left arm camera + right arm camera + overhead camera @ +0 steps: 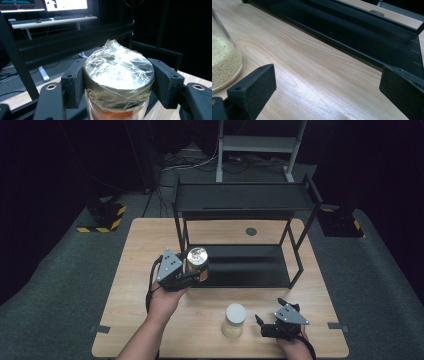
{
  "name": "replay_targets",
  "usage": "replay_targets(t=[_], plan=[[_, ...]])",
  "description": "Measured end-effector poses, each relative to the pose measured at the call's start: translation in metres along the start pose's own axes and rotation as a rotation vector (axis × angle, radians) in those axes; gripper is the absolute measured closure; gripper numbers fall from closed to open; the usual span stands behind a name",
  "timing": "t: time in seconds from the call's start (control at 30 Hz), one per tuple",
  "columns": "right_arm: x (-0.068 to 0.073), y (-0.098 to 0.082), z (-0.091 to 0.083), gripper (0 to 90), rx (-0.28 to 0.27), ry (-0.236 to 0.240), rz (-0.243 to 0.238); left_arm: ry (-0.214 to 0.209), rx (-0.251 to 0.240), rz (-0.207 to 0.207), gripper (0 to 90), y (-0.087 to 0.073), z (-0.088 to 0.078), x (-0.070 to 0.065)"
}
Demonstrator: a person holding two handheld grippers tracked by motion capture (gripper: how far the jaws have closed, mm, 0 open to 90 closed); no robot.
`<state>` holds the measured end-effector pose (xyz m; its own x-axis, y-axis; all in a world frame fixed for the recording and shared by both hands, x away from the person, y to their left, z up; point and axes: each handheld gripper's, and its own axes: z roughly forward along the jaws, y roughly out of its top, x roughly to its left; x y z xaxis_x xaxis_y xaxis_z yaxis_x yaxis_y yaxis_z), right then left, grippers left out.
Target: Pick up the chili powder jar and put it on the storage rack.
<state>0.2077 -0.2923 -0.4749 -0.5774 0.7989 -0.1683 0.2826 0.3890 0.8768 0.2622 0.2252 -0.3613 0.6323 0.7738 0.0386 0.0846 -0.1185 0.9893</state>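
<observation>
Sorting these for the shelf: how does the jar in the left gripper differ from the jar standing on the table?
The held jar has a film-wrapped metal lid and reddish-brown contents; the table jar has a white lid and pale yellow grains. The first is clamped in the left gripper, the second stands free beside the right gripper. Both are clear and upright.

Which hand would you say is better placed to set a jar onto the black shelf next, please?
Left. The left tongs are shut on the foil-capped jar, right at the black shelf. The right tongs are open, resting on the table beside the white-lidded jar.
</observation>
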Motion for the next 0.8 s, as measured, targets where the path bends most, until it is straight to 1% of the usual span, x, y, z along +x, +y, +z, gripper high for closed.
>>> replay_targets(t=[0.1,0.23,0.43,0.8], plan=[[0.000,0.000,0.000,0.1,0.000,0.001,0.002,0.002,-0.009,0.002,34.8,0.008,0.000,0.002],[-0.001,0.000,0.000,0.1,0.001,0.002,0.003,0.009,-0.023,-0.006,34.8,0.019,-0.001,0.004],[-0.001,0.000,0.000,0.1,-0.003,0.000,0.007,0.018,-0.036,-0.002,34.8,0.033,0.000,0.007],[-0.002,-0.001,0.000,0.1,-0.004,0.002,0.016,0.031,-0.077,0.020,34.8,0.065,0.001,0.009]])
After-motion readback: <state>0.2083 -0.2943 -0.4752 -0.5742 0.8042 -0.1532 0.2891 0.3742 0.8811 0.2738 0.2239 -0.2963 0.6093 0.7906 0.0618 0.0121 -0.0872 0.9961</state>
